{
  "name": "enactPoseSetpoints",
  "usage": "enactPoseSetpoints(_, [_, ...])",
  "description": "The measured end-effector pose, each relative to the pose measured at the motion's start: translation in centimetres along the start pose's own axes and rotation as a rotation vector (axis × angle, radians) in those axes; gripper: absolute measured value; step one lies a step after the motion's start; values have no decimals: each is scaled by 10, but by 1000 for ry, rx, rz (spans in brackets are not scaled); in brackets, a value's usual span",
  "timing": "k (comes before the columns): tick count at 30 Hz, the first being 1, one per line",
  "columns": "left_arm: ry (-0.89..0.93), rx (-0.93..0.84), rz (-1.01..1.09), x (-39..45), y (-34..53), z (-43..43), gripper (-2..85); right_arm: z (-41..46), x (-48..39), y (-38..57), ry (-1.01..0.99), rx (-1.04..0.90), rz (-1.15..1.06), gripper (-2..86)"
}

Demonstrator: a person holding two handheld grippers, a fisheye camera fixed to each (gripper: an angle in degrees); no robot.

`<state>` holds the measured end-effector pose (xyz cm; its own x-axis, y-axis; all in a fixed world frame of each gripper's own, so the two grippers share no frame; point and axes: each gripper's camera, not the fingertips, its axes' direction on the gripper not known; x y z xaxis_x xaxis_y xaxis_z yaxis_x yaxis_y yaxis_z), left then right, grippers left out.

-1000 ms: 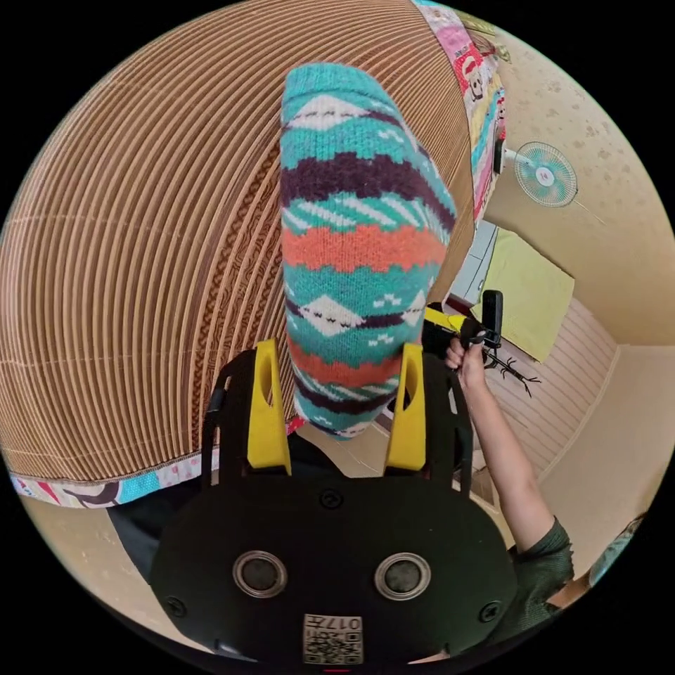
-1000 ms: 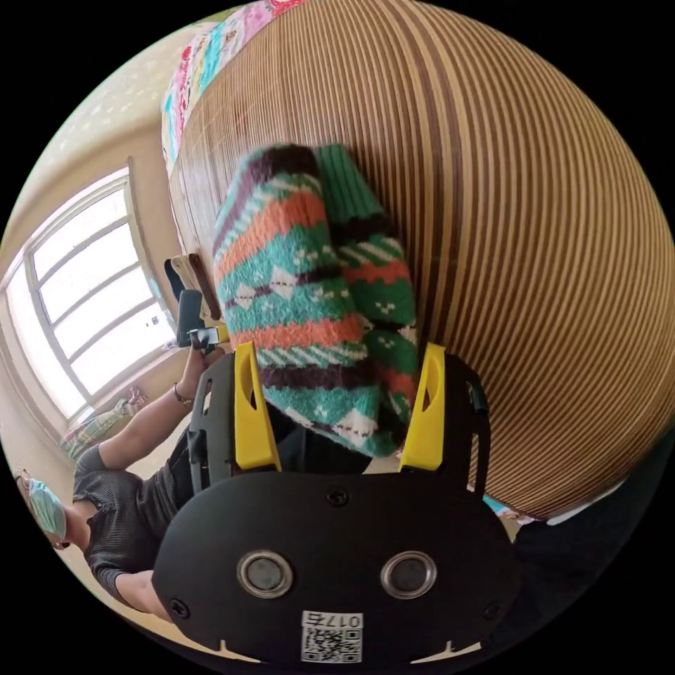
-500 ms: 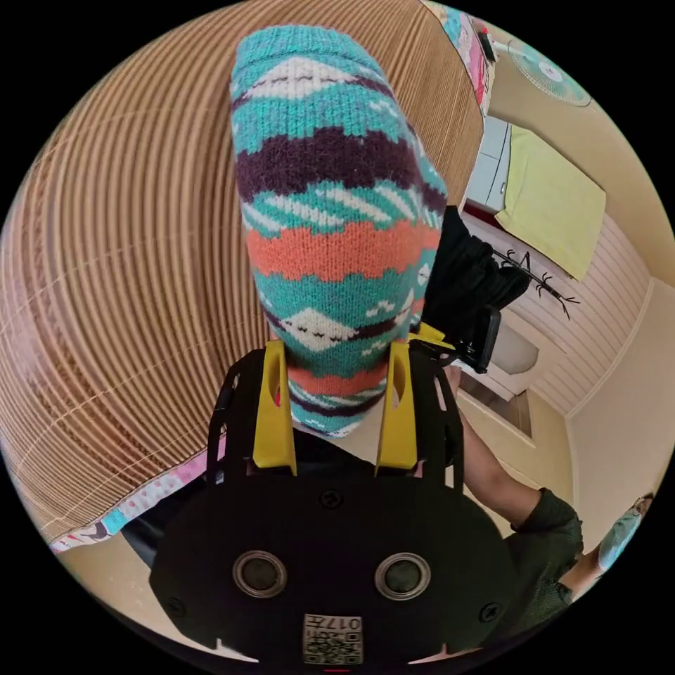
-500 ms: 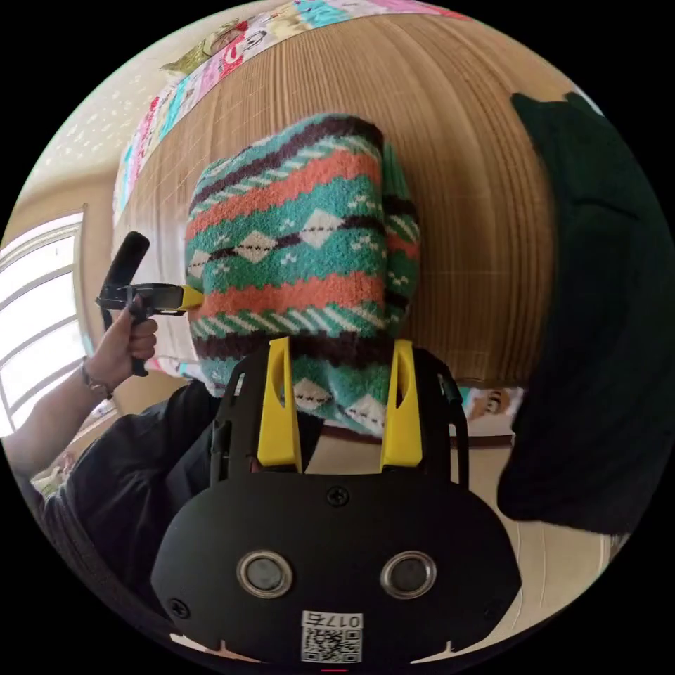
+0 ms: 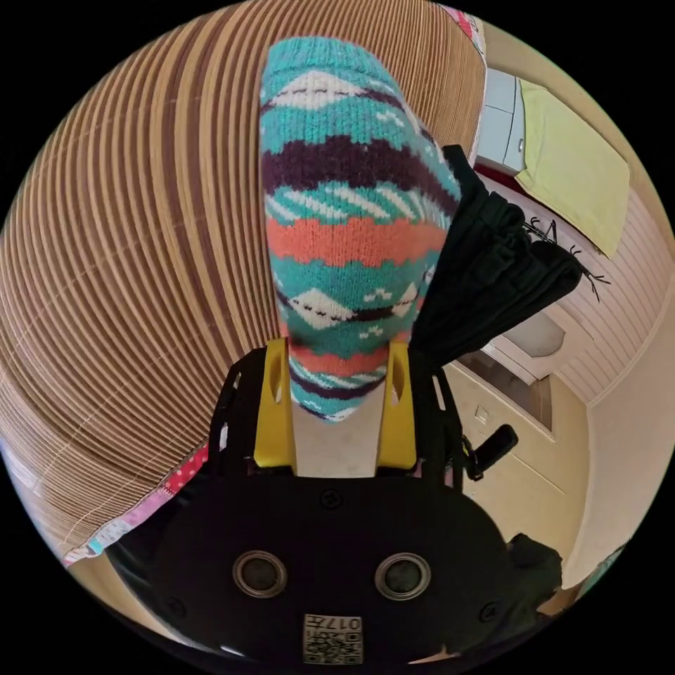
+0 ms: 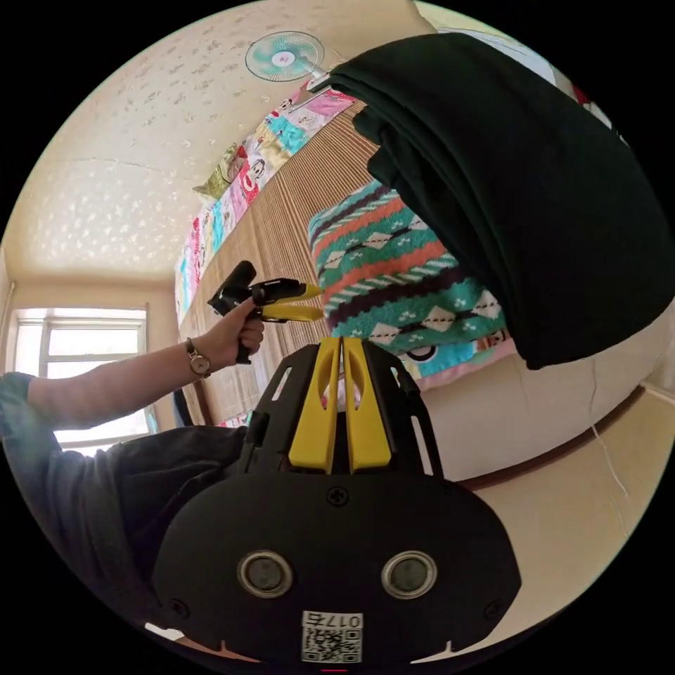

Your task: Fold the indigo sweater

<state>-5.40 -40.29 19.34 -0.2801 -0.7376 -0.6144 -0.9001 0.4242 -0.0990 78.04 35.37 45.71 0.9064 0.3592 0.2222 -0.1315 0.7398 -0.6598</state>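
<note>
Two garments show: a patterned knit [image 5: 355,232] folded on the mat [image 5: 133,267], and the dark sweater [image 6: 534,190] draped beside it. Left gripper [image 5: 337,358] gapes around the knit; right gripper [image 6: 341,344] is clenched empty. Folding appears not started; next, grasp the sweater's edge.

There are two garments: one patterned knit sweater [image 5: 351,232] in the middle of the left gripper view, and one dark garment [image 6: 534,204] in the upper right of the right gripper view. There is one striped mat [image 5: 140,281], one fan [image 6: 285,56] at the top, one window [image 6: 91,351] at the left edge, and two grippers: the left gripper [image 5: 336,404] and the right gripper [image 6: 341,404].
</note>
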Motion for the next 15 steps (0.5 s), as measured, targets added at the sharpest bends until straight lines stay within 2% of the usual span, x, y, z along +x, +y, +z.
enactPoseSetpoints(4, [-156,48,-41,-76,76,-57,128,23,-4,-5,-161,7,29,6])
enactPoseSetpoints(9, [-342,68,-223,-187,214,-116,92,68,-66,-32,-265,-103,-150,5])
enactPoseSetpoints(15, [-246,341,-513,-299,415,-140,82,119,-148,-42,-275,-232,-324,6])
